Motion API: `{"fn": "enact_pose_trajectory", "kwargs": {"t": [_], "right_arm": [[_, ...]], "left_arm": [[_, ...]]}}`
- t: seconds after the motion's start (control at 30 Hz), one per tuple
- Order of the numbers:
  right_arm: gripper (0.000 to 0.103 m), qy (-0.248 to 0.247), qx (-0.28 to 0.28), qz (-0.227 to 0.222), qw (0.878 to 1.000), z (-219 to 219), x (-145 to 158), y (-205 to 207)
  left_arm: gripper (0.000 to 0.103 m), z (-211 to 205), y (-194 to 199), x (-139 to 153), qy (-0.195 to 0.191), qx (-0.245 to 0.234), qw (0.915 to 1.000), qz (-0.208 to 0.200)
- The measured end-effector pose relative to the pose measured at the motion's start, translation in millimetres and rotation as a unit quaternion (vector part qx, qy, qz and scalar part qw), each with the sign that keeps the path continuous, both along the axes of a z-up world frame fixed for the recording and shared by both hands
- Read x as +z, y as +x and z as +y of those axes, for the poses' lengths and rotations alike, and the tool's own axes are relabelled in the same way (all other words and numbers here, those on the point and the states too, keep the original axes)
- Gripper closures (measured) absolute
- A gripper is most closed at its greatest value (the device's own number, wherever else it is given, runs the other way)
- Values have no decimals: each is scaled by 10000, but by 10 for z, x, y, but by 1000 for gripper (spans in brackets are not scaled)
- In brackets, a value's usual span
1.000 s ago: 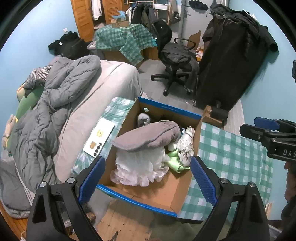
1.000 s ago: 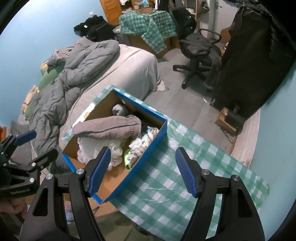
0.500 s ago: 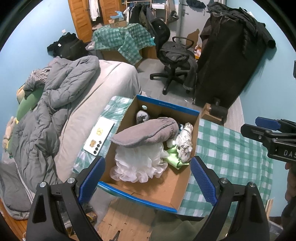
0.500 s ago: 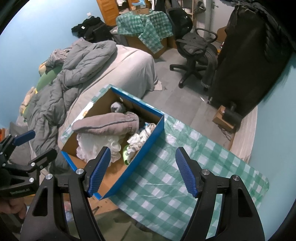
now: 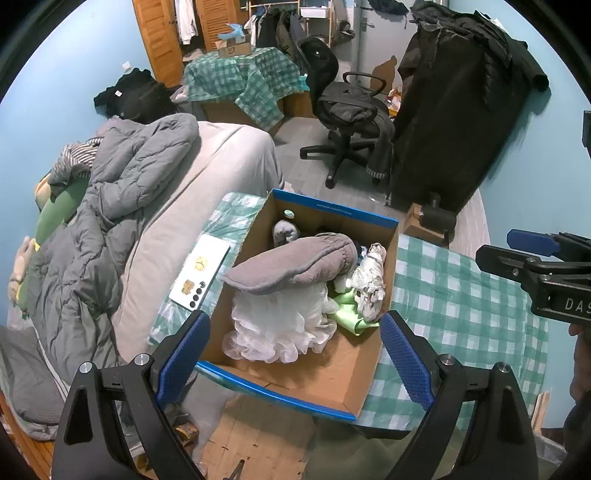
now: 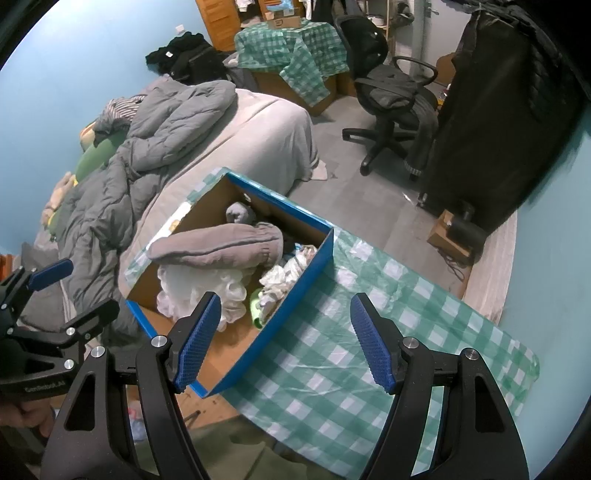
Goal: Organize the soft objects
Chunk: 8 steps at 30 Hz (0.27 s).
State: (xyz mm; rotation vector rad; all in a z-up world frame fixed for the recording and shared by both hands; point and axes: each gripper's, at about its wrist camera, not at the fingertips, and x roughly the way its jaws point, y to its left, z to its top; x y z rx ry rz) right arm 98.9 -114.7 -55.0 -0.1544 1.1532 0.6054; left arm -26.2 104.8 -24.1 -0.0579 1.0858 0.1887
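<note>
Tongs (image 5: 293, 354) still hover agape above box (image 5: 334, 214).

Domestic bedroom: unmade bed (image 5: 221, 166) with grey duvet (image 5: 110, 206) at left of frame, office chair (image 5: 347, 110) and hanging clothes (image 5: 273, 26) at top, blue walls.

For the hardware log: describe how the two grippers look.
The left gripper and the right gripper look alike: black angular frames with triangular cut-outs, silver pivot bolts, and two fingers faced with blue cross-hatched pads. Each body carries white lettering, only partly readable. No cables or sleeves show.
</note>
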Motion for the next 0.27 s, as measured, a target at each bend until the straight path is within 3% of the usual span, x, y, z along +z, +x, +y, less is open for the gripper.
{"fn": "enact_pose_trajectory", "kwargs": {"t": [0.27], "right_arm": [[31,-3,-10,4,10000,10,-4,-11]], "left_arm": [[9,1,-7,4,4,-1,10000,0]]}}
